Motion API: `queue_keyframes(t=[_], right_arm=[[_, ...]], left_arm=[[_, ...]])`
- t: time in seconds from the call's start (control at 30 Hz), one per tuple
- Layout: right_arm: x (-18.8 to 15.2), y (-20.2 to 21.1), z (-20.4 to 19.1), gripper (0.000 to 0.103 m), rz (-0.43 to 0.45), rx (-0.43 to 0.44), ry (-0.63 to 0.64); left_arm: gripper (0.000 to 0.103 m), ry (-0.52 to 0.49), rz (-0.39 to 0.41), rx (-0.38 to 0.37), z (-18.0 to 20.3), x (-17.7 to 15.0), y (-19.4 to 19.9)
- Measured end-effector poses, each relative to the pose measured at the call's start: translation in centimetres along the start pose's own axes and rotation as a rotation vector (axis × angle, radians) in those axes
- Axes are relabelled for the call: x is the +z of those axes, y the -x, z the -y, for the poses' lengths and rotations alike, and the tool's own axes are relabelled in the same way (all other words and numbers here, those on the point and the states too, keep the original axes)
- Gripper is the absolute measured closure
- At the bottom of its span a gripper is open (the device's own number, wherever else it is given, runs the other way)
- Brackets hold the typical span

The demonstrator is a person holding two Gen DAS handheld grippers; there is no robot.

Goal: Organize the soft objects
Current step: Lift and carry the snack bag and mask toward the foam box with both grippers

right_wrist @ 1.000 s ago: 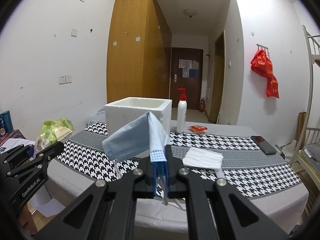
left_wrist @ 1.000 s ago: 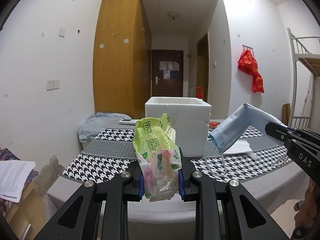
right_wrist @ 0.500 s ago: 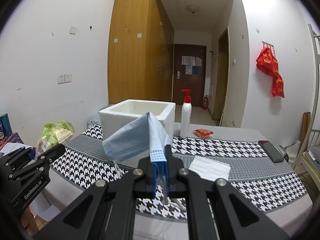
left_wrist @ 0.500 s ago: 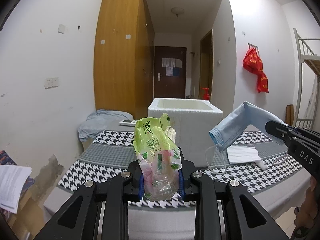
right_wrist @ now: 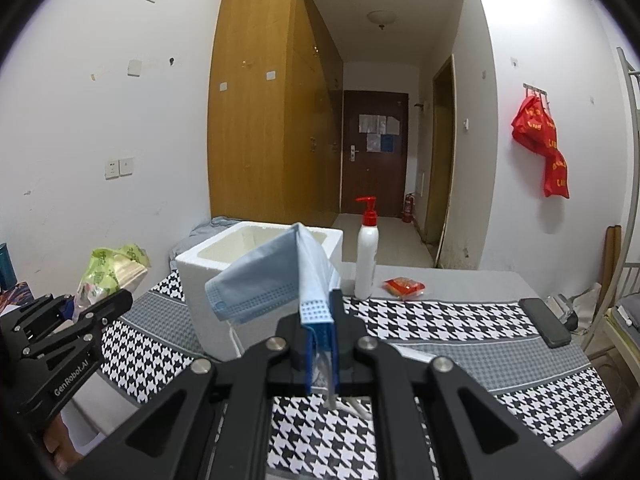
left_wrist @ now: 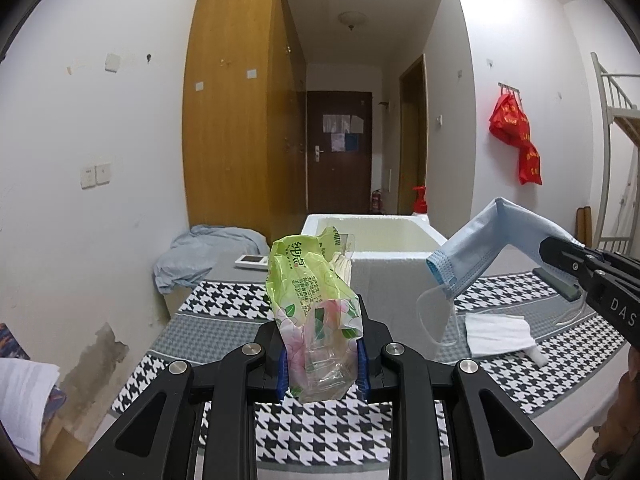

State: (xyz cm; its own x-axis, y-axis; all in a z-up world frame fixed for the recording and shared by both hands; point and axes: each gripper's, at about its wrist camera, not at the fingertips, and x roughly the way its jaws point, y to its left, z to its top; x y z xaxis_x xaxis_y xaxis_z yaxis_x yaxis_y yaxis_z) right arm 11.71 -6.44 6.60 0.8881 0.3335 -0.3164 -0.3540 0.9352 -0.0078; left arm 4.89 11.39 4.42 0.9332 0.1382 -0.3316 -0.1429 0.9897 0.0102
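My left gripper is shut on a green and pink tissue pack, held upright above the houndstooth table. My right gripper is shut on a blue face mask, which droops to the left with its ear loop hanging. Just behind both stands the white foam box, open at the top. From the left wrist view the right gripper shows at the right edge with the mask. The right wrist view shows the left gripper with the pack at the left.
A white folded tissue lies on the table to the right of the box. A white pump bottle, a red packet and a black phone sit further right. A grey cloth lies at the back left.
Both grippers have moved forward and a little up toward the foam box, whose inside now shows. The pack and the mask stay gripped as before.
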Motion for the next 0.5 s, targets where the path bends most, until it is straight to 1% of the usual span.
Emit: queue_keyframes(t=[0.27, 0.5], right_arm=[[-0.04, -0.63, -0.06, 0.094, -0.014, -0.007, 0.009], [0.42, -0.06, 0.38, 0.094, 0.007, -0.008, 0.001]], left_arm=[[0.076, 0.006, -0.007, -0.006, -0.08, 0.21, -0.62], [0.076, -0.005, 0.003, -0.014, 0.10, 0.26, -0.11]])
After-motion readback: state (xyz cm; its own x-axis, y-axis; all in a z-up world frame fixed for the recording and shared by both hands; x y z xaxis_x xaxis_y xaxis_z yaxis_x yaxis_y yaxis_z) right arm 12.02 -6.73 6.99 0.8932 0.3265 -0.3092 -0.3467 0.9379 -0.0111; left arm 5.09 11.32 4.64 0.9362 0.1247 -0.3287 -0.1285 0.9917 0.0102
